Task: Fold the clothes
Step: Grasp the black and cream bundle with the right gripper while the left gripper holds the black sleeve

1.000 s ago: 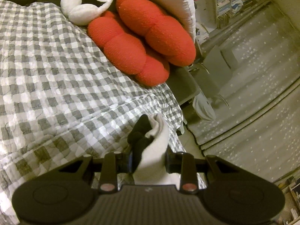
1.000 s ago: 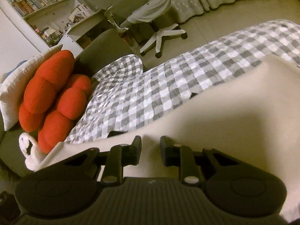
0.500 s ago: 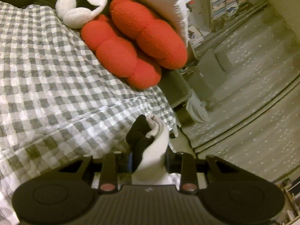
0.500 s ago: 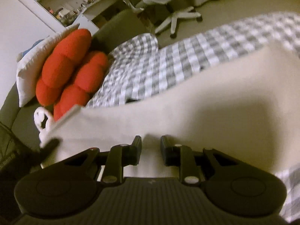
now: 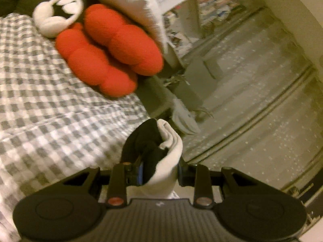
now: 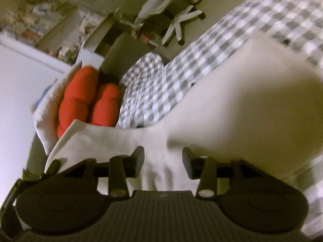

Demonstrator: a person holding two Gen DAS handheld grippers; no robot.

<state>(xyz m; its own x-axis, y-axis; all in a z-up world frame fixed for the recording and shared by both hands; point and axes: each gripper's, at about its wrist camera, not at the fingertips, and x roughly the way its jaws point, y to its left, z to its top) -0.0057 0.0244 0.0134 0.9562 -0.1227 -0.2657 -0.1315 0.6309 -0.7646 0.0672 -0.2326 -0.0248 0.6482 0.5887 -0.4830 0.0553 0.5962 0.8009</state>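
A cream-white garment with a black lining is bunched between the fingers of my left gripper [image 5: 159, 167], which is shut on it above the edge of the grey checked bedspread [image 5: 50, 109]. In the right wrist view the same cream garment [image 6: 232, 109] hangs stretched over the bedspread [image 6: 201, 60]. My right gripper [image 6: 163, 161] holds a pinch of that cloth between its fingers, which stand a little apart around it.
Red puffy cushions [image 5: 109, 50], a white pillow [image 5: 129, 2] and a white plush ring [image 5: 56, 14] lie at the head of the bed. Beyond the bed edge are the floor, dotted curtains [image 5: 262, 100], a white swivel chair [image 6: 177, 20] and bookshelves [image 6: 34, 18].
Both grippers have risen and tilted with the garment. The right gripper's fingers stand wider apart than before, and the cloth now hangs stretched in front of it.
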